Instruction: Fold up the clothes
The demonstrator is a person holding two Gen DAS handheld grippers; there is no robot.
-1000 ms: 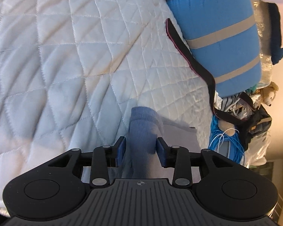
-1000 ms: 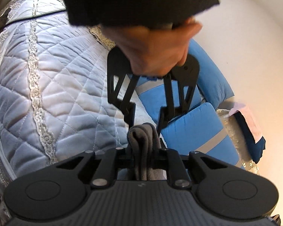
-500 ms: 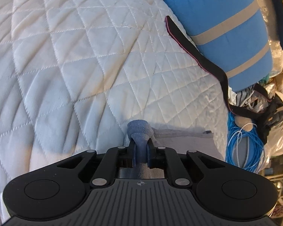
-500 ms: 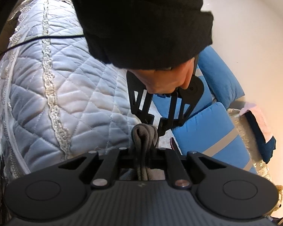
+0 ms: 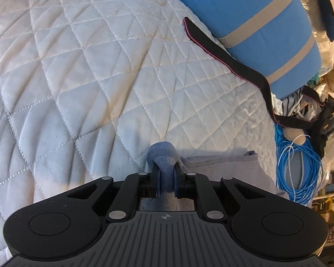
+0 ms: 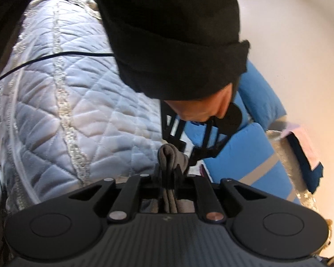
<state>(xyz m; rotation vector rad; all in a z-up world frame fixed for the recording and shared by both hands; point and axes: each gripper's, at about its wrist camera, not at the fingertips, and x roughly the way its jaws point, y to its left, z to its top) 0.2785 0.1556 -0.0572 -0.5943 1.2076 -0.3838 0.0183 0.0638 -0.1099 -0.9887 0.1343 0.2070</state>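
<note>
Pinching a bunched fold of soft grey-blue cloth, the left gripper sat clamped over the diamond-quilted bed. The right gripper was opening, a grey fold still between its jaws, ahead a black sleeve.

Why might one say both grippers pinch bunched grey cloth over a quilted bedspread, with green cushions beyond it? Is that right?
One detail is wrong: the cushions are blue with pale stripes, not green, as the left wrist view shows. The left gripper does pinch the grey cloth over the quilted bedspread; the right gripper's jaws are opening around it.
</note>
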